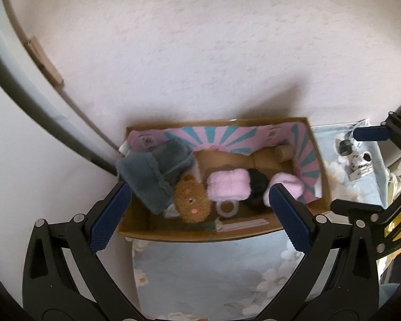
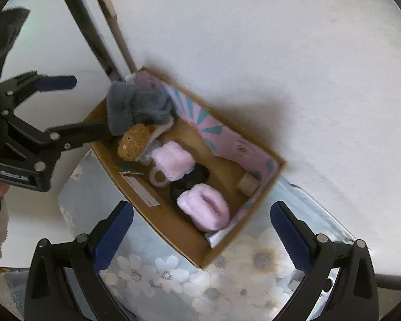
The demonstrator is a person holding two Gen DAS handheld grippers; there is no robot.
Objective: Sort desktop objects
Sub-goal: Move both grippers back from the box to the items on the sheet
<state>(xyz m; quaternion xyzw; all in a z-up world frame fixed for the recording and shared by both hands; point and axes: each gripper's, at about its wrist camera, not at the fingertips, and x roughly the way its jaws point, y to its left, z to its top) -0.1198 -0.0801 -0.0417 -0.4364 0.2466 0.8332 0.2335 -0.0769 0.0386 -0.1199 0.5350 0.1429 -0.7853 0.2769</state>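
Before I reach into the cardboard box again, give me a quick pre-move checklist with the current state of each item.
1. Left gripper open, holding nothing: ok.
2. Right gripper open, holding nothing: ok.
3. Brown cardboard box flat on the floral tablecloth: ok.
4. White tape roll free to grasp: not ok, the pink fluffy bundle overlaps it.
5. Grey fuzzy cloth fully inside the box: not ok, it overhangs the rim.
6. Items under the cloth: cannot tell.

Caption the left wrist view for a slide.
Open left gripper hovers over cardboard box holding grey fluffy cloth and brown bear plush.

Cardboard box (image 1: 173, 234) holds grey plush (image 1: 149, 179), brown bear (image 1: 191, 200), tape roll (image 1: 227, 208).
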